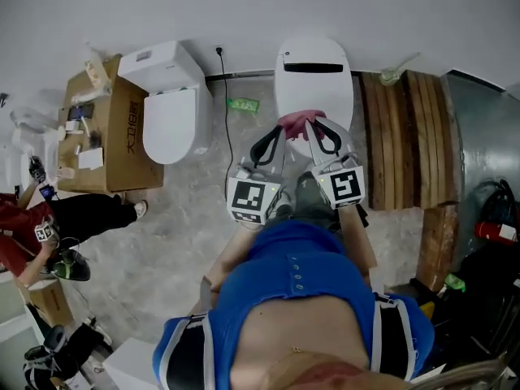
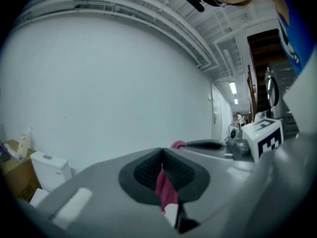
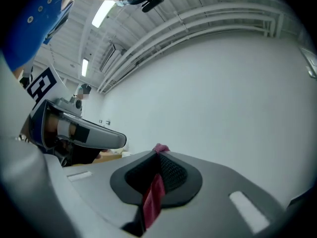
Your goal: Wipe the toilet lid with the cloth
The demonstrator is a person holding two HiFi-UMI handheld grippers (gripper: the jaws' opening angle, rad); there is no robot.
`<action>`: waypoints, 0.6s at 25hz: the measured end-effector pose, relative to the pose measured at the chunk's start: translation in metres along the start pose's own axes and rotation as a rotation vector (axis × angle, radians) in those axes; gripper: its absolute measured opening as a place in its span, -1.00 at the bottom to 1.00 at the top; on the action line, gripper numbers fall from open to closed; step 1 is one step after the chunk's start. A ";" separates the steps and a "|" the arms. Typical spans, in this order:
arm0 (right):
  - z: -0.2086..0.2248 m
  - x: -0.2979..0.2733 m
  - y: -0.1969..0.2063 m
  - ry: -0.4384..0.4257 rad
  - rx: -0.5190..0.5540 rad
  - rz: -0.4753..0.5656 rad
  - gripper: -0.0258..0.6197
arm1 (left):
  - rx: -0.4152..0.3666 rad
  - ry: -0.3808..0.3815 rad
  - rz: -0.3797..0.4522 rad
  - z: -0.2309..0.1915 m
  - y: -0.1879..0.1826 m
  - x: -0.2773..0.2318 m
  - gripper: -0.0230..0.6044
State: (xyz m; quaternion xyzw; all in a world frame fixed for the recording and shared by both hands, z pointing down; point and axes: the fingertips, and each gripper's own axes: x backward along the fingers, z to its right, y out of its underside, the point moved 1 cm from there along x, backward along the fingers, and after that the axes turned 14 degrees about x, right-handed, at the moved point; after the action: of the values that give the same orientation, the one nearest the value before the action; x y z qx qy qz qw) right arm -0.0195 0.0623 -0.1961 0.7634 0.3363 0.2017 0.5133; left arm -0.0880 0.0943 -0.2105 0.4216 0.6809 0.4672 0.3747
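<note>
cloth [image 1: 299,123], pink, pinched tight in the fingers of both left gripper [image 1: 279,135] and right gripper [image 1: 319,130], at the white toilet lid [image 1: 313,88] front edge; speckled grey floor [image 1: 187,214], white wall [image 1: 244,6], second toilet [image 1: 169,120] leftward.

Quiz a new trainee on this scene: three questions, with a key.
1. True or false: the left gripper and the right gripper are both shut on the pink cloth.
2. In the head view, the cloth is held at the near edge of: A) the toilet lid B) a sink C) a bucket
3. Fill in: left of the second toilet stands a cardboard ____.
Key: 1 true; 2 A; 3 box.
</note>
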 end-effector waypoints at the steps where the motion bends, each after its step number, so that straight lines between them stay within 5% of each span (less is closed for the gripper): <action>1: -0.006 0.007 -0.005 -0.003 -0.016 0.000 -0.89 | -0.001 0.002 0.010 0.003 -0.003 0.010 -0.92; 8: -0.021 0.051 -0.042 0.023 -0.117 0.094 -0.89 | -0.041 0.011 0.062 0.022 -0.014 0.062 -0.92; 15: -0.003 0.086 -0.077 -0.042 -0.021 0.247 -0.89 | -0.079 0.026 0.113 0.055 -0.020 0.081 -0.92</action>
State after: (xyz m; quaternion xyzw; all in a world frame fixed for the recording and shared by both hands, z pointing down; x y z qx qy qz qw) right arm 0.0143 0.1448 -0.2692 0.7975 0.2268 0.2506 0.4997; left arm -0.0721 0.1828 -0.2546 0.4381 0.6421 0.5194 0.3550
